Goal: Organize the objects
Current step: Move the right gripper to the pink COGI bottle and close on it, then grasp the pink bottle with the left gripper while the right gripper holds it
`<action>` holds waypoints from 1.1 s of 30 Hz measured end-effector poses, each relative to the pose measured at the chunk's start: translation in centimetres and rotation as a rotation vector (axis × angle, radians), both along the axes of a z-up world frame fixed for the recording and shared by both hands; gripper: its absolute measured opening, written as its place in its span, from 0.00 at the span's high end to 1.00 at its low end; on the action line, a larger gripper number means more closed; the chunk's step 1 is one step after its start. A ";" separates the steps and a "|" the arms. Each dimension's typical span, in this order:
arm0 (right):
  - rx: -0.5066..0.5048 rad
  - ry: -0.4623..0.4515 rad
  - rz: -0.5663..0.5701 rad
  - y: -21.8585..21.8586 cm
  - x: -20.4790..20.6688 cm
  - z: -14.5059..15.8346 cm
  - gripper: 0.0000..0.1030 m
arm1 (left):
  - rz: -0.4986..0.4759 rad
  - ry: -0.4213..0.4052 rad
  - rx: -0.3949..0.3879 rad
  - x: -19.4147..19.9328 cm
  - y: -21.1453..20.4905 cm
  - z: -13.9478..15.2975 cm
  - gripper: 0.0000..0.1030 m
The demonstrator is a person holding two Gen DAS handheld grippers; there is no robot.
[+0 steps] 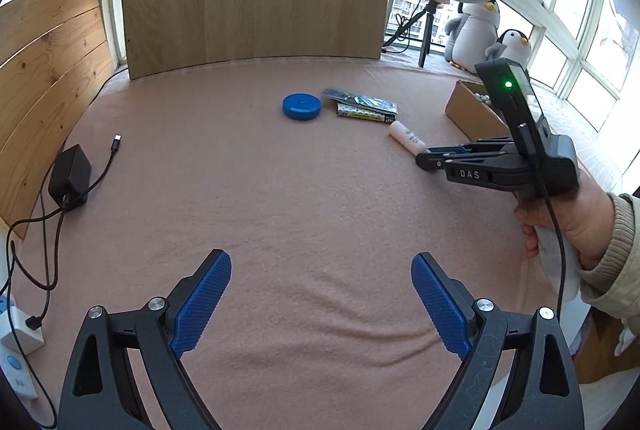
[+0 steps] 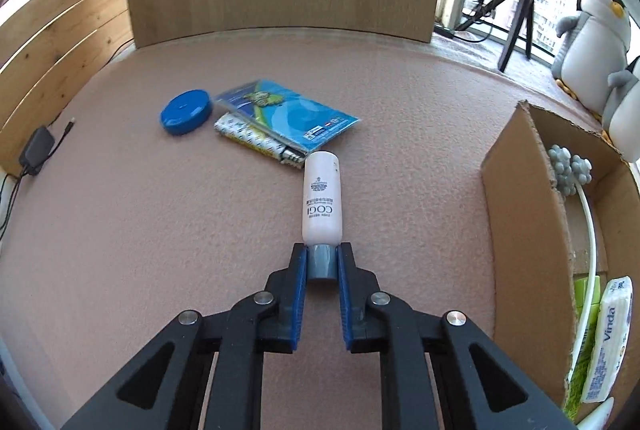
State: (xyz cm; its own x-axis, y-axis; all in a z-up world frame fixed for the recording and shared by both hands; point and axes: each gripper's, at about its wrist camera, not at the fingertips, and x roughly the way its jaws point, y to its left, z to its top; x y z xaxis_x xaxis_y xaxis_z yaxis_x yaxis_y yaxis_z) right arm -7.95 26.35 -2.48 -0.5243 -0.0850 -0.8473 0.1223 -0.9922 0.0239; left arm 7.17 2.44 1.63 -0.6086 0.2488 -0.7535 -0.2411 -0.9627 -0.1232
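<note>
A pale pink bottle (image 2: 321, 203) with a grey cap (image 2: 322, 262) lies on the pink cloth. My right gripper (image 2: 322, 257) is shut on that grey cap; in the left wrist view the same right gripper (image 1: 427, 158) meets the bottle (image 1: 405, 139) at its near end. A blue round lid (image 2: 186, 111) and a blue packet (image 2: 288, 109) over a patterned pack (image 2: 256, 141) lie farther back. My left gripper (image 1: 321, 266) hovers open over bare cloth with nothing between its fingers.
An open cardboard box (image 2: 524, 213) at the right holds a tissue pack (image 2: 608, 338), a green pack and a grey flower on a white stem. A black charger (image 1: 70, 175) with cables lies at the left. Wooden boards stand behind; plush penguins (image 1: 476, 29) and a ring light sit at the back right.
</note>
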 end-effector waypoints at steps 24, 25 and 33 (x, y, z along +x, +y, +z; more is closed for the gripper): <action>0.073 -0.253 1.121 -4.4 13.6 0.2 0.87 | -0.651 -0.128 0.048 1.5 10.4 -5.3 0.45; 0.085 -0.258 1.150 -4.6 13.6 0.2 0.87 | -0.655 -0.124 0.046 1.5 10.3 -5.3 0.48; 0.156 -0.281 1.262 -6.1 13.3 0.1 0.87 | -0.683 -0.098 0.021 2.6 10.0 -5.2 0.68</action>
State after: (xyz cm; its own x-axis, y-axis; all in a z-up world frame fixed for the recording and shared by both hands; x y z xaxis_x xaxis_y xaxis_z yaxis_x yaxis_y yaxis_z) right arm 5.38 20.29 -2.41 0.0404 -0.2771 -0.9600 0.9768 -0.1912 0.0963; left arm 9.73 12.43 -3.58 -0.2397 0.5671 -0.7880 -0.7795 -0.5962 -0.1919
